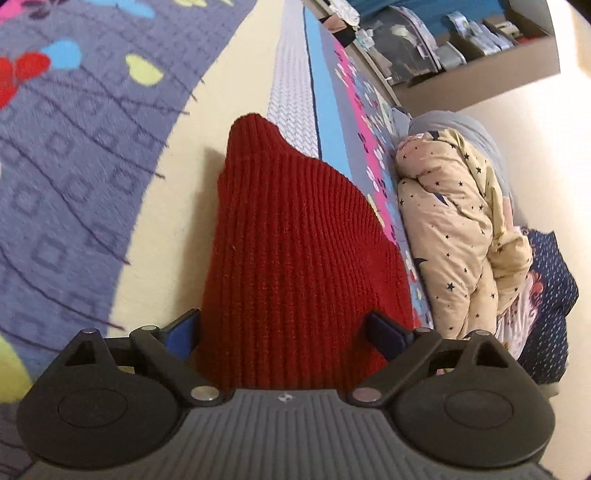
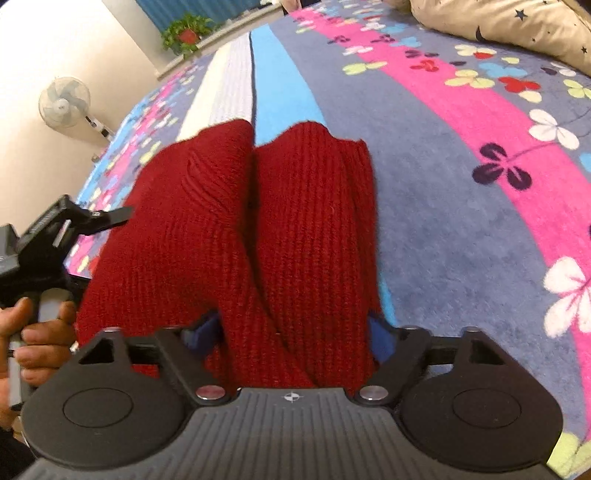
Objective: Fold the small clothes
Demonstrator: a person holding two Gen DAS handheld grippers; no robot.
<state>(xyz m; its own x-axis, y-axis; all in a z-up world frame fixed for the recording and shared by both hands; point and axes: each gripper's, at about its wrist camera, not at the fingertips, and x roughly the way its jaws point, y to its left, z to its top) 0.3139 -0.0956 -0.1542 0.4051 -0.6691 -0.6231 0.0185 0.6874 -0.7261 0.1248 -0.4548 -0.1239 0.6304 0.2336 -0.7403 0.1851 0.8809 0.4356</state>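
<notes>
Both fingers (image 1: 284, 330) (image 2: 295, 332) spread wide, seemingly straddling red knit (image 2: 229, 221).

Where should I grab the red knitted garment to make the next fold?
Probably the near edge of the red knitted garment, coming in low from the near side. It lies flat on the flowered blanket in two long lobes, so that near hem lets you lift and fold away.

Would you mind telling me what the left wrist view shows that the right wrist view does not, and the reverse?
Left wrist only: shelves and a dotted navy cloth. Right wrist only: a fan, a potted plant, a hand holding the left claw. Both: the red knit, the flowered cover, the star-print quilt.
</notes>
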